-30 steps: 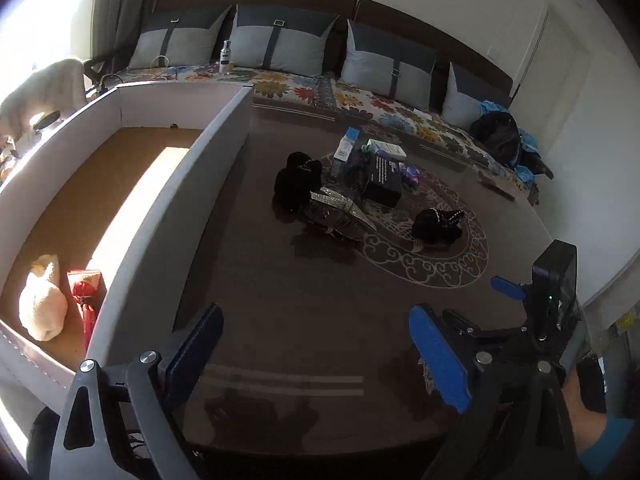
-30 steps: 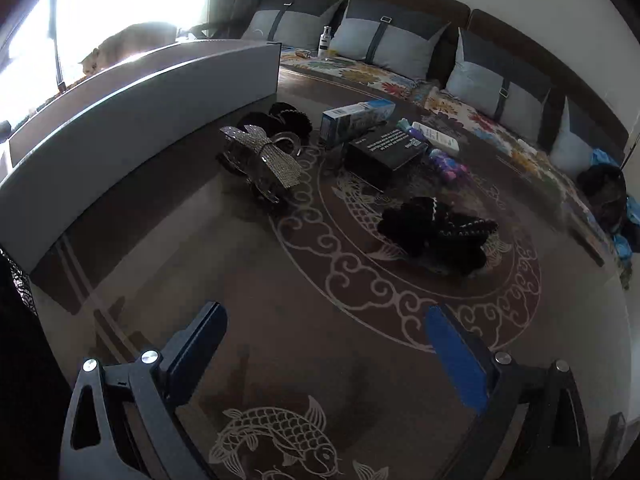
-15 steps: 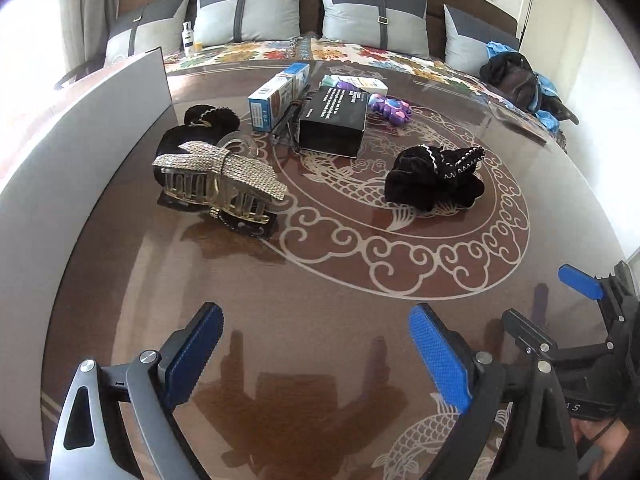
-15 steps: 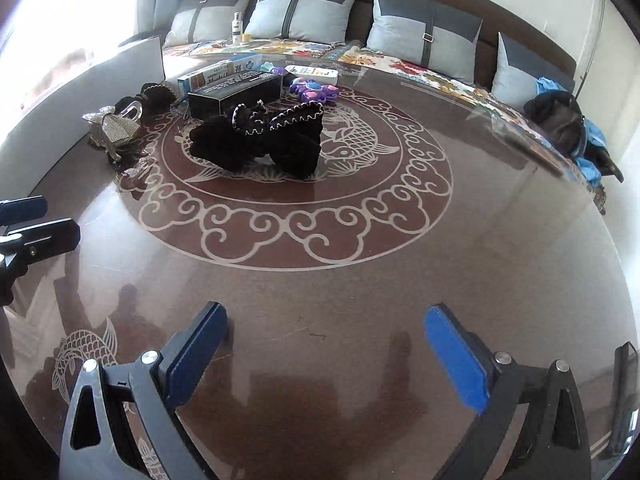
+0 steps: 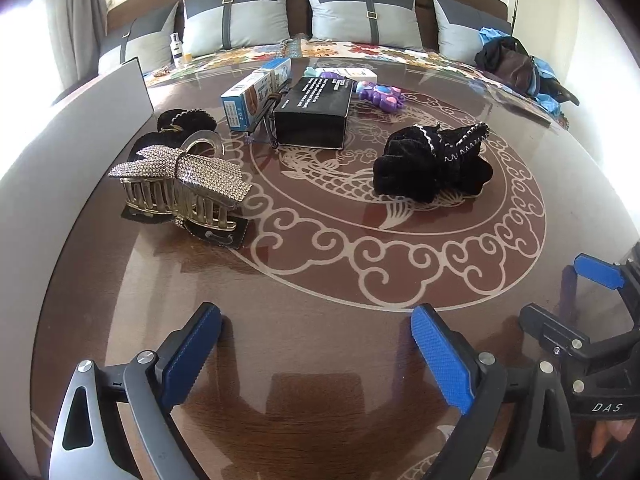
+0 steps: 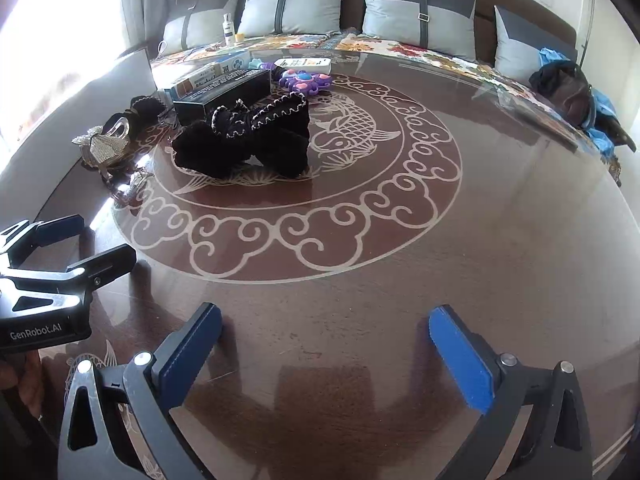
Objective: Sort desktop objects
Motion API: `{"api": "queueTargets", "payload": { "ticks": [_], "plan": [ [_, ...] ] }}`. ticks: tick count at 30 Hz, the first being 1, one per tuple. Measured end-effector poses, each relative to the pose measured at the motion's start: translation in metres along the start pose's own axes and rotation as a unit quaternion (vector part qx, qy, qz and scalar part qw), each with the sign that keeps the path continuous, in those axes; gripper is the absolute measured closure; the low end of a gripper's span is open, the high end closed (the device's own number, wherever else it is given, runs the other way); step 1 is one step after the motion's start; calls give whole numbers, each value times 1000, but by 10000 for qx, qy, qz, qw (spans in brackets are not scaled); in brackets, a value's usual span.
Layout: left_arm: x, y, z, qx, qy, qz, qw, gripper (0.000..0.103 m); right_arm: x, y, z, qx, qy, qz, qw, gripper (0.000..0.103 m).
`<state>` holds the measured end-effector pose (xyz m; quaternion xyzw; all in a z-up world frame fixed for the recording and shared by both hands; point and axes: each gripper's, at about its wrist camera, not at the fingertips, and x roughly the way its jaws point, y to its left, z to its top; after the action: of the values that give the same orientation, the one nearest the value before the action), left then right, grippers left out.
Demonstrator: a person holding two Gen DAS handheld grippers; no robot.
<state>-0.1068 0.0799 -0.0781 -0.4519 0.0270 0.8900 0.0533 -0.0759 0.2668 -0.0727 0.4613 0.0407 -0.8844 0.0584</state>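
Both views swung from the bin toward the clutter; left gripper (image 5: 316, 350), wide and empty, faces the hair claw (image 5: 182, 184) upper left, nearer than the right gripper (image 6: 326, 354), also wide.

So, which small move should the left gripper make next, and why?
Probably ease the left gripper forward and left toward the rhinestone hair claw: its jaws stand open and empty, and the claw is the nearest loose item, beside the white bin wall.
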Motion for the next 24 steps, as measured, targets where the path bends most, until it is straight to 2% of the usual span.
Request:
{"api": "queueTargets", "payload": {
  "ticks": [24],
  "plan": [
    [1, 1, 1, -20, 7, 15, 10000, 2, 0, 0, 0, -5, 0, 3, 10000, 0]
  ]
}}
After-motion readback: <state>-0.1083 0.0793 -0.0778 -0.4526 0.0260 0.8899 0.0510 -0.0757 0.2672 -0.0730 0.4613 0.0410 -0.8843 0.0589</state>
